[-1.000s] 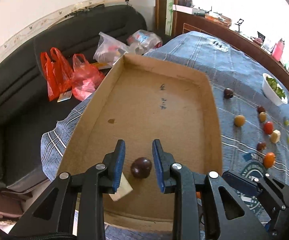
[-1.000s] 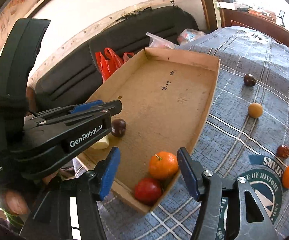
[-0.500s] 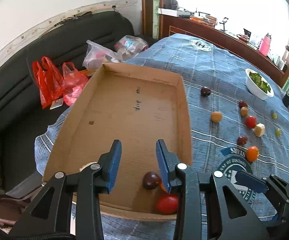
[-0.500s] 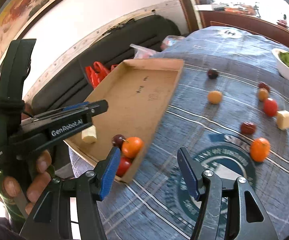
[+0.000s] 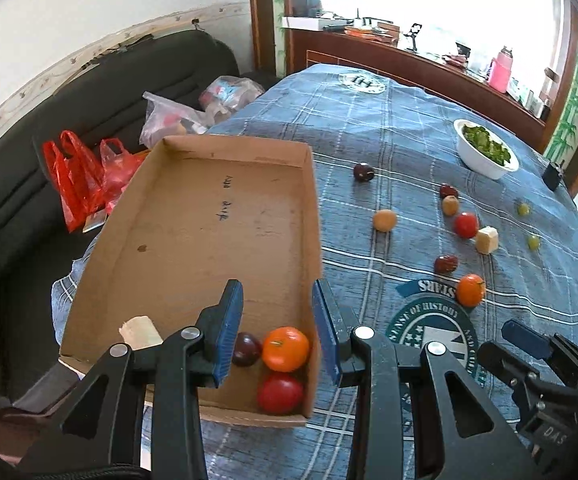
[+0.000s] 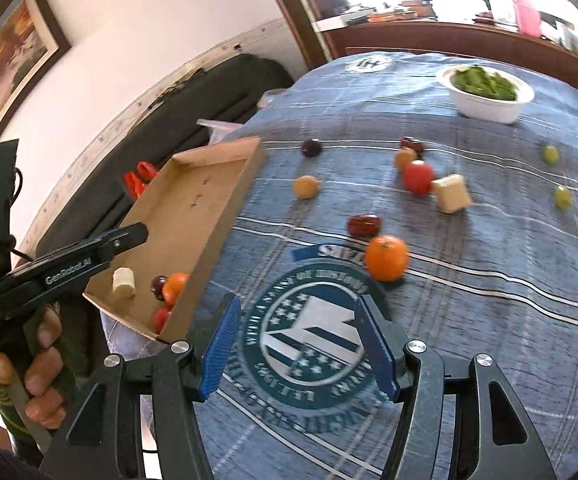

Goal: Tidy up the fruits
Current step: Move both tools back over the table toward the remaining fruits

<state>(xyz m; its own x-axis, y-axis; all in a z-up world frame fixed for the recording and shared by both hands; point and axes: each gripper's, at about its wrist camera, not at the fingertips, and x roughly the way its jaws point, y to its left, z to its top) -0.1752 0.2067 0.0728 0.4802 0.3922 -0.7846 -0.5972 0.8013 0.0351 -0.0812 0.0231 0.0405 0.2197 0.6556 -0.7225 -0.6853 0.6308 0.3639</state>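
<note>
A cardboard tray (image 5: 193, 240) (image 6: 193, 208) lies at the table's left edge. Its near corner holds an orange (image 5: 285, 349), a red tomato (image 5: 280, 393), a dark plum (image 5: 245, 349) and a pale chunk (image 5: 139, 330). My left gripper (image 5: 277, 332) is open and empty above that corner. My right gripper (image 6: 299, 350) is open and empty over the round emblem on the cloth. Loose fruit lies on the blue cloth: an orange (image 6: 386, 258) just beyond the right gripper, a red date (image 6: 364, 225), a tomato (image 6: 417, 177), a pale cube (image 6: 451, 193) and several more.
A white bowl of greens (image 6: 489, 94) stands at the far side. A black sofa (image 5: 49, 140) with red bags (image 5: 77, 176) and clear bags (image 5: 177, 120) lies past the table's left edge. A wooden ledge (image 5: 409, 64) with a pink bottle (image 5: 500, 70) runs behind.
Both grippers have pulled back from the tray. The right gripper has swung right, from over the tray's corner to over the emblem. The dark plum rolled to the tray's near corner.
</note>
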